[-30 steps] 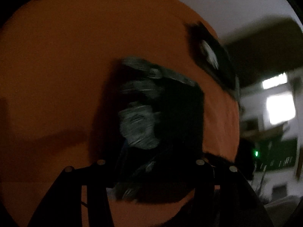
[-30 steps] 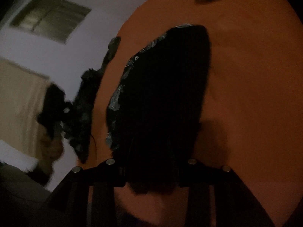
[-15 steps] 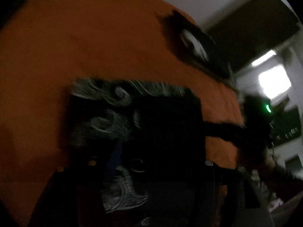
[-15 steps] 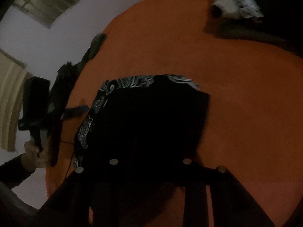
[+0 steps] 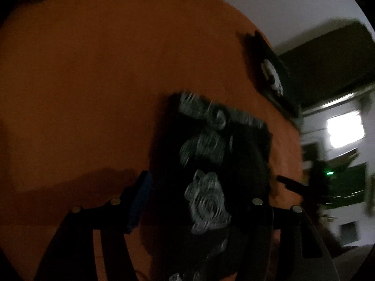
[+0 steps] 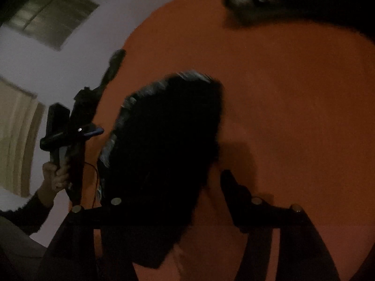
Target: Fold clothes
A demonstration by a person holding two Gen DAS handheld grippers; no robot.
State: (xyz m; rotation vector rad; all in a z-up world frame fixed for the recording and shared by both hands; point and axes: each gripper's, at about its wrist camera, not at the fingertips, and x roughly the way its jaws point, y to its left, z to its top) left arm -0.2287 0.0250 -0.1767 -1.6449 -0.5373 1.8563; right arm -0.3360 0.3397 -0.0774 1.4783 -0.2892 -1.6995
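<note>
Lying on the orange round worktop [image 6: 293,105], the black garment with a pale swirl print [image 5: 206,164] looks gathered into a compact, roughly rectangular shape, so at least some folding shows; whether more folds remain, these dim, blurred views cannot settle. Both the left tongs [image 5: 187,201] and right tongs [image 6: 187,201] stand spread wide around the cloth, gripping nothing. Another dark garment with a white patch [image 5: 269,75] sits at the far edge
</note>
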